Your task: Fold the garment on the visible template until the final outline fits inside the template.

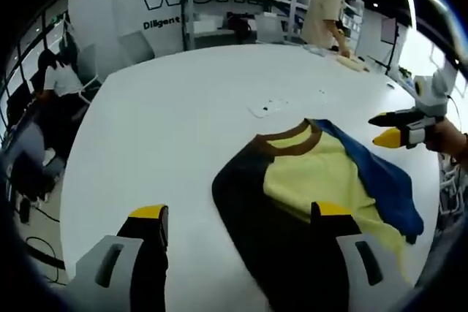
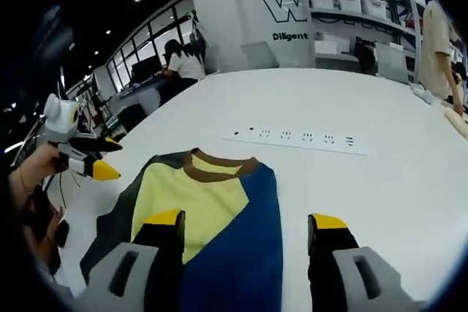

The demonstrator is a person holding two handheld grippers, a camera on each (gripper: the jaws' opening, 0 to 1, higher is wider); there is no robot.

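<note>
**Hovering over the shirt, both grippers empty**

Looking down my left gripper, I see the garment spread flat on the white table — its dark side panel runs between my two yellow-tipped jaws, which stand wide apart and hold nothing. My right gripper sits above the same shirt from the other side: the blue panel lies between its jaws, also parted and empty, the left jaw over the yellow chest.

On shelves behind the table, pale storage bins stand in a row; I cannot tell their contents.

The shirt is yellow in the middle with a brown collar, one side dark, the other blue, the blue edge rumpled. A strip of sockets lies on the table just beyond the collar. A person stands at the far edge — another sits at a desk.
</note>
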